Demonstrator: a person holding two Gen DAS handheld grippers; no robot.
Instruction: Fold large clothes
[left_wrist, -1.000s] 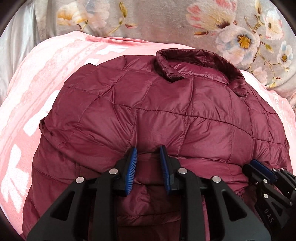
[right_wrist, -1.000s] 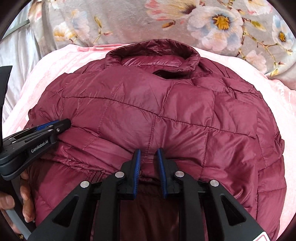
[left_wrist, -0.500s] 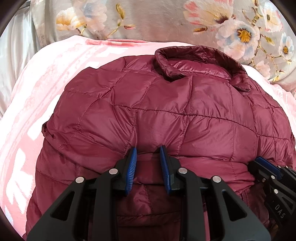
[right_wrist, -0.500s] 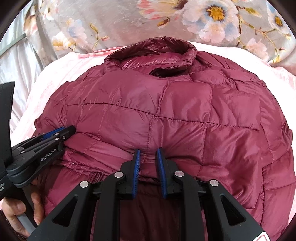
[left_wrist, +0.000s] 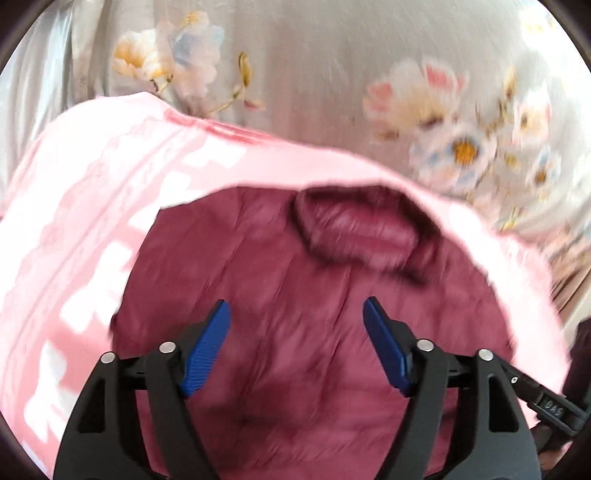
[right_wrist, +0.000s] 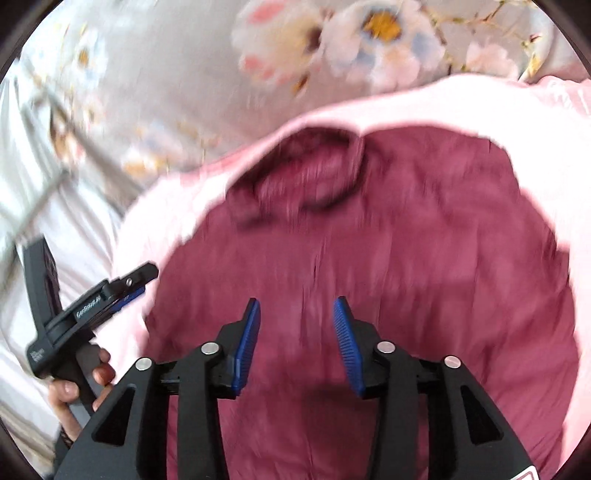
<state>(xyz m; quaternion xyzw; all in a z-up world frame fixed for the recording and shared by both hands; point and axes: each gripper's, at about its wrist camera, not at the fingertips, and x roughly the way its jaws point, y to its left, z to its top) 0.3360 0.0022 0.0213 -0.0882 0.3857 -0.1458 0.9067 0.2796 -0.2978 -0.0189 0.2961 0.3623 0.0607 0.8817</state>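
Both the left gripper (left_wrist: 297, 345) and right gripper (right_wrist: 296, 343), which a moment ago pinched the jacket's (left_wrist: 314, 332) folded edge, are now opening empty above it, so this fold seems finished; the collar (left_wrist: 365, 232) lies at 12 o'clock on the pink blanket (left_wrist: 110, 206).

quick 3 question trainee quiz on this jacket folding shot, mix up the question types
1. True or false: the left gripper is clamped on the maroon jacket.
2. The jacket lies on: A) a bare wooden floor B) a pink blanket C) a metal rack.
3. Fill in: the jacket's ___ sits at its far edge, toward the floral fabric.

Key: 1 false, both the left gripper and the right gripper are opening with nothing between the pads; 2 B; 3 collar.
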